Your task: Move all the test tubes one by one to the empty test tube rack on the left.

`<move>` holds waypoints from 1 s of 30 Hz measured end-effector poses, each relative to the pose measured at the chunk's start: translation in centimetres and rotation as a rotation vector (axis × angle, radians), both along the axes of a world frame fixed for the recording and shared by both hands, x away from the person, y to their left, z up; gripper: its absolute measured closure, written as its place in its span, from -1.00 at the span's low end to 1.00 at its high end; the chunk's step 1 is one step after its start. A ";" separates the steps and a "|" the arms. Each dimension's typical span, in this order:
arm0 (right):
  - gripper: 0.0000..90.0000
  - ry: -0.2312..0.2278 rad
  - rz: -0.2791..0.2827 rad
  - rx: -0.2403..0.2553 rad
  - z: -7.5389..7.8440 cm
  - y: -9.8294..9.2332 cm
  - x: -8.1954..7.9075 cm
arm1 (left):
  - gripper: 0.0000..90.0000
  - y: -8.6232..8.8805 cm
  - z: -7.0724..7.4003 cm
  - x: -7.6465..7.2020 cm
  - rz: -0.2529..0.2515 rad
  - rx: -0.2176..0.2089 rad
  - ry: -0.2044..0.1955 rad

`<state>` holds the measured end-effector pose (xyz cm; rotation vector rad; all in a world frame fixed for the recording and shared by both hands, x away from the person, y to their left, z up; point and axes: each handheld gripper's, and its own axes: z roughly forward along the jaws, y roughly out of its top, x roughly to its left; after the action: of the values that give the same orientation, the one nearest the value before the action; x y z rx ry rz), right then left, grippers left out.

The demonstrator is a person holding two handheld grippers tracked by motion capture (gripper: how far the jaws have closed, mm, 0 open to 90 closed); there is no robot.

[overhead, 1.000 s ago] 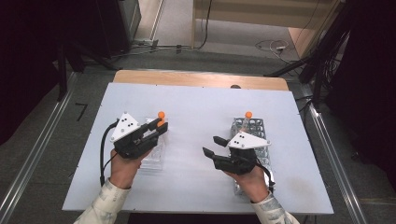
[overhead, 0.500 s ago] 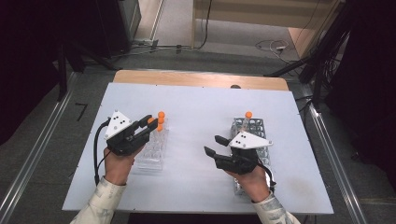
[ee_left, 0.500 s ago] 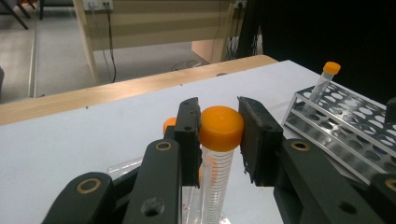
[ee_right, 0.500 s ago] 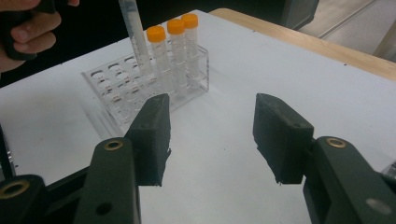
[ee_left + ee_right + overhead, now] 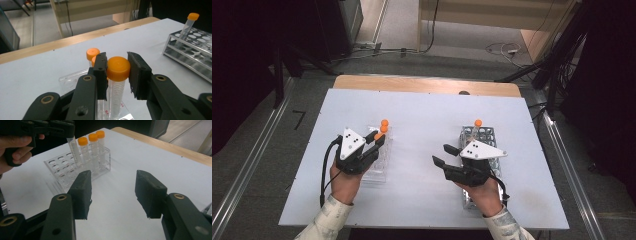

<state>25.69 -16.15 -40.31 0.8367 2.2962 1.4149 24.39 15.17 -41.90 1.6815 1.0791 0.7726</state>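
My left gripper (image 5: pixel 377 139) is shut on the orange cap of a clear tube (image 5: pixel 117 86), pads on either side of the cap. The tube leans, its lower end down among the wells of the clear plastic rack (image 5: pixel 376 167). From the right gripper view, the left gripper (image 5: pixel 63 130) grips that tube (image 5: pixel 75 150) at its top. Three more orange-capped tubes (image 5: pixel 93 147) stand at the rack's (image 5: pixel 62 167) far end. My right gripper (image 5: pixel 442 154) hovers open above the table, nothing between its jaws (image 5: pixel 113 187).
A metal wire rack (image 5: pixel 489 136) lies under the right hand, with one orange-capped tube (image 5: pixel 477 124) upright at its far end. The same rack (image 5: pixel 190 47) and tube (image 5: pixel 188 25) sit to the right in the left gripper view. A wooden strip (image 5: pixel 427 84) lines the table's far edge.
The left gripper has shifted slightly over the clear rack, first towards the person and left, then a little forward again, still gripping the tube. The right hand has stayed put.
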 end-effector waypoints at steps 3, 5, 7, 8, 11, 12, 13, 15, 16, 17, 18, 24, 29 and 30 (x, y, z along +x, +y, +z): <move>0.02 0.001 -0.003 0.000 0.0 -0.1 0.0 | 0.55 -0.4 -0.4 -0.2 0.020 0.029 0.009; 0.02 0.002 -0.001 0.000 0.0 -0.1 0.1 | 0.55 -0.5 -0.8 -0.2 0.024 0.036 0.027; 0.02 0.000 -0.002 -0.001 0.0 0.0 0.0 | 0.55 -0.5 -1.0 -0.3 0.033 0.029 0.020; 0.02 0.000 -0.001 -0.002 0.0 0.0 0.0 | 0.55 -0.5 -1.0 -0.3 0.038 0.032 0.019; 0.02 0.003 -0.001 -0.001 -0.1 0.0 0.0 | 0.55 -0.7 -1.0 -0.4 0.042 0.053 0.013; 0.02 0.001 0.000 -0.002 -0.1 0.0 0.0 | 0.54 -0.8 -1.1 -0.4 0.045 0.064 0.008; 0.02 0.001 0.001 -0.002 -0.1 0.0 0.0 | 0.54 -0.9 -1.1 -0.4 0.046 0.076 0.004; 0.02 0.002 0.001 -0.002 -0.1 0.0 0.1 | 0.54 -1.1 -1.2 -0.3 0.048 0.085 0.002; 0.02 0.003 0.000 -0.004 -0.1 0.0 0.1 | 0.54 -1.2 -1.3 -0.2 0.048 0.088 0.007; 0.02 0.002 0.000 -0.005 -0.1 0.0 0.1 | 0.54 -1.2 -1.4 -0.1 0.050 0.090 0.013; 0.02 0.002 -0.001 -0.004 -0.1 0.0 0.2 | 0.53 -1.2 -1.5 0.0 0.049 0.093 0.025; 0.02 -0.008 -0.010 0.003 0.2 -0.3 0.1 | 0.42 -1.3 -1.9 0.2 0.055 0.094 0.044; 0.02 -0.010 -0.025 0.008 0.4 -0.7 0.2 | 0.27 -1.0 -1.7 0.1 0.063 0.074 0.045; 0.02 -0.010 -0.030 0.011 0.4 -0.9 0.3 | 0.24 -1.0 -1.7 0.1 0.065 0.067 0.043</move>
<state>25.99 -17.02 -39.91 0.8614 2.2617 1.4169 24.51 14.18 -43.59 1.7334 1.1538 0.8247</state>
